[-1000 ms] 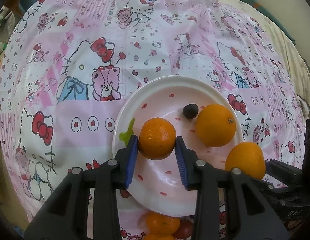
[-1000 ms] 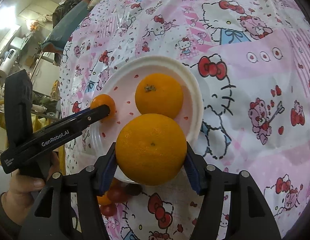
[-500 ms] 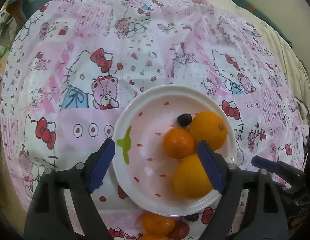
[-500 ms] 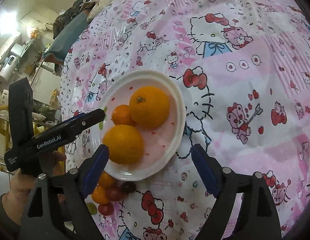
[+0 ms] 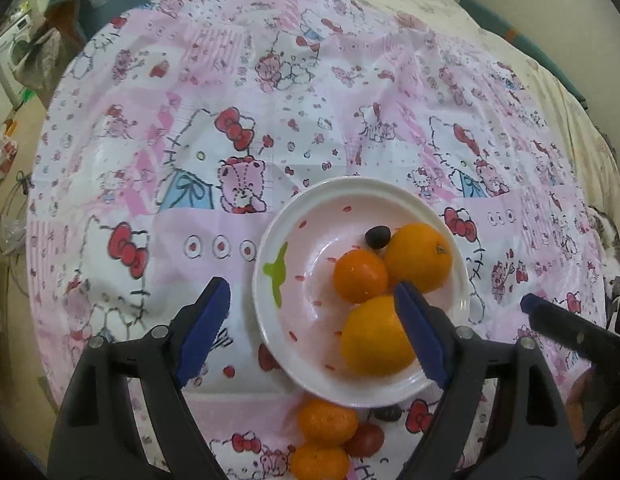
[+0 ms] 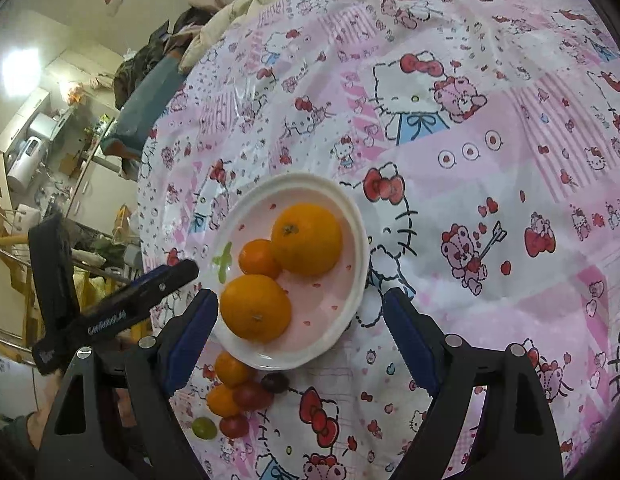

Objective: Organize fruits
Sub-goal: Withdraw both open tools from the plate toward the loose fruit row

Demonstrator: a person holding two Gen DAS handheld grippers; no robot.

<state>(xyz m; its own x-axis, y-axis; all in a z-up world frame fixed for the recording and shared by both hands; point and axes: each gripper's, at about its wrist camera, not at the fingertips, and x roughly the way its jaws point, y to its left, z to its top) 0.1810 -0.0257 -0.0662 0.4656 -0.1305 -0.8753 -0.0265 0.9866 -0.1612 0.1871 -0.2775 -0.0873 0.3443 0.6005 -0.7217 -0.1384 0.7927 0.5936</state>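
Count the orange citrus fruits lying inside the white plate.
3: the large orange at the far side, the small mandarin beside it, the near orange by the rim. None seem hidden.

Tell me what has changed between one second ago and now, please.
Both tongs let go. The left tongs dropped the small mandarin and the right tongs dropped an orange into the plate; both tongs now stand open, drawn back. The other orange, the dark grape and the fruit pile below the plate stayed.

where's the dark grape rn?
Left wrist view: the dark grape is in the plate, on its far side, touching the small orange and beside the big orange.
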